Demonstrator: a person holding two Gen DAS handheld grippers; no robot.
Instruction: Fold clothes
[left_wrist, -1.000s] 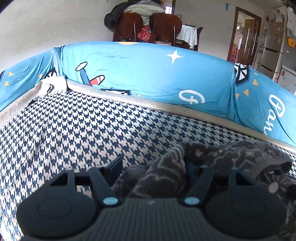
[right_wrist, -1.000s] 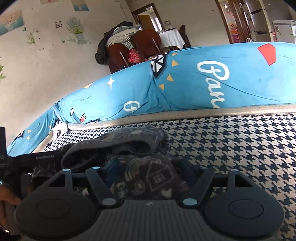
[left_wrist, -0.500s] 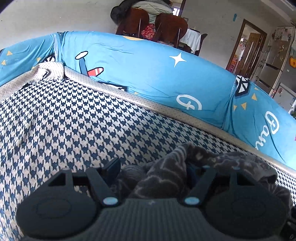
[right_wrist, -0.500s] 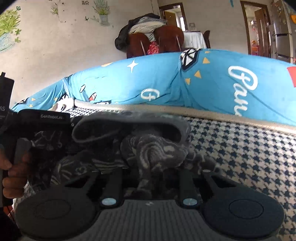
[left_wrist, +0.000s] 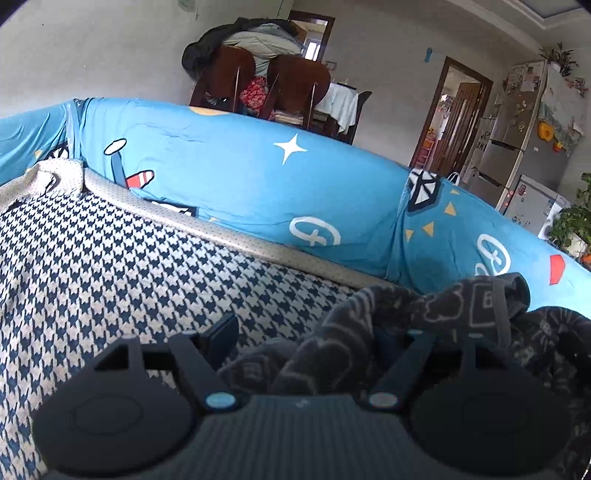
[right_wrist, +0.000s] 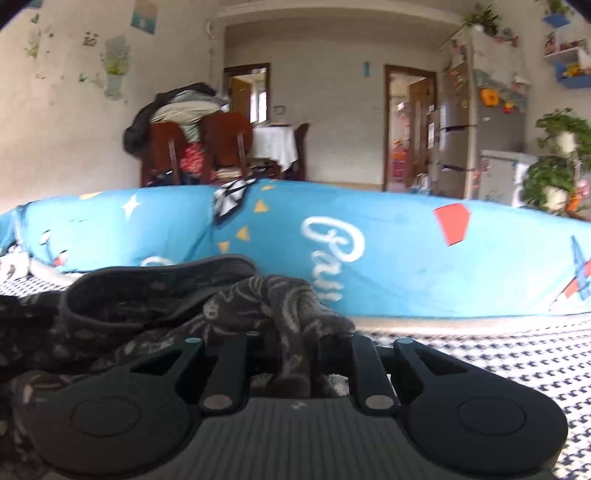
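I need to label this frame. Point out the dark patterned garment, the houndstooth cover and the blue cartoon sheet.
dark patterned garment (right_wrist: 280, 299), right wrist view, bunched fold above the gripper.
houndstooth cover (left_wrist: 110, 266), left wrist view, bare flat stretch.
blue cartoon sheet (left_wrist: 240, 177), left wrist view, near the white star.

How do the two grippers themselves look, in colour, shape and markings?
Both look alike. The left gripper is matt black plastic: a ribbed centre body, a rounded disc-like housing on each side, and angled link bars with triangular cut-outs. Its two pivot caps are light blue. The right gripper has the same build, but its pivot caps look grey. No cables or sleeves show.
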